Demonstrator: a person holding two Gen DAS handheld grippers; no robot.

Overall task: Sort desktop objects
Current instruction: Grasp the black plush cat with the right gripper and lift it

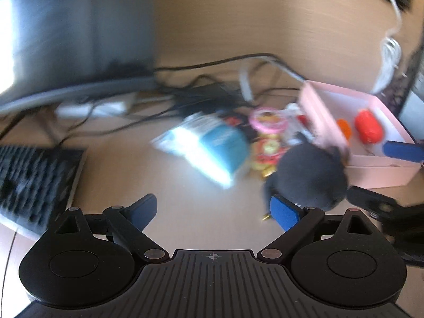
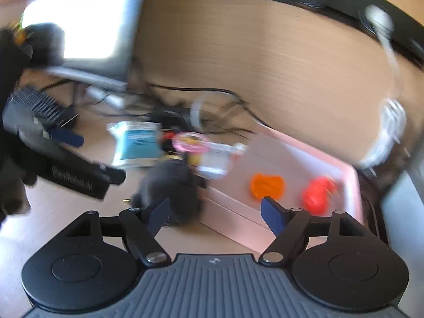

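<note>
A cluttered wooden desk (image 1: pixel 185 212), both views smeared by motion blur. At the desk's left edge in the left wrist view lies a black keyboard (image 1: pixel 34 177), with a monitor (image 1: pixel 66 26) above it and a tangle of black cables (image 1: pixel 201 90) running along the back edge. Left of centre, a blue-and-white packet (image 1: pixel 209 145) lies with its long axis slanting from upper left to lower right; its print is too blurred to read. Just beside it to the right sit a pink ring (image 1: pixel 267 120) and a heap of red and yellow trinkets (image 1: pixel 265 156), too blurred to name. A dark fuzzy ball (image 1: pixel 310 175) rests against the near left corner of an open pink box (image 1: pixel 384 172), which holds an orange piece (image 1: pixel 344 129) and a red piece (image 1: pixel 368 126).

The left gripper (image 1: pixel 214 212) hangs over bare desk with its blue fingers spread wide and nothing between them. The right gripper (image 2: pixel 214 214) is likewise spread wide and empty, straddling the box's near wall, the fuzzy ball (image 2: pixel 172 185) behind its left finger.

Only the left view takes in the keyboard. Only the right view shows the box floor plainly, and the left gripper (image 2: pixel 66 137) from outside at the desk's left.
</note>
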